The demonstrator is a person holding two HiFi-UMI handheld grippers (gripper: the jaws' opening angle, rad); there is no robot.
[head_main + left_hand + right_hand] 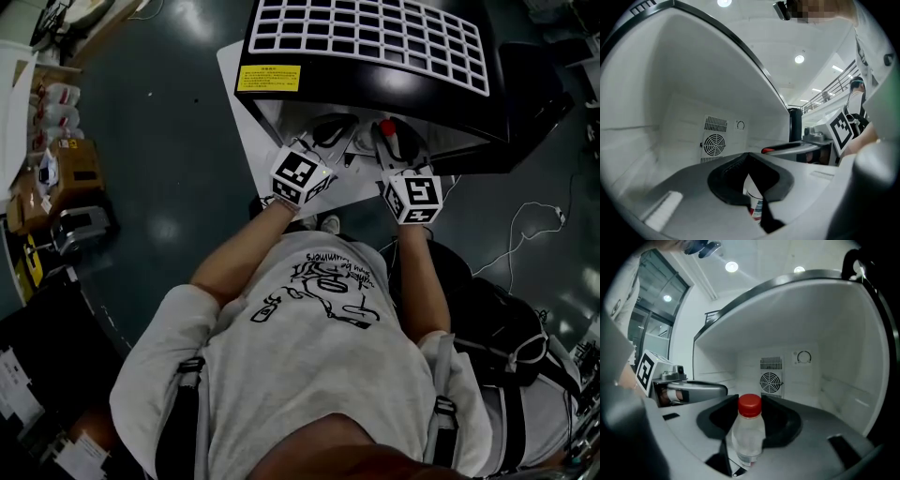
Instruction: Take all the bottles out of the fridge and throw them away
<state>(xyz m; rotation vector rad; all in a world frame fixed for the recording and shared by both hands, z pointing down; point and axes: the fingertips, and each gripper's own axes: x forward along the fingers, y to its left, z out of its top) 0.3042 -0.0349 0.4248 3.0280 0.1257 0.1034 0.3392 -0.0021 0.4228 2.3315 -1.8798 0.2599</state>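
Both bare forearms reach forward side by side: left forearm (234,258), right forearm (422,281). The left gripper (750,180) points level, its fingers closed on a labelled bottle (756,206). The right gripper (752,416) tips slightly downward, fingers clamping a red-capped bottle (749,437).

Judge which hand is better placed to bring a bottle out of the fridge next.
Probably the right: the right tongs grip the red-capped bottle squarely; the left tongs show only a sliver of another bottle.
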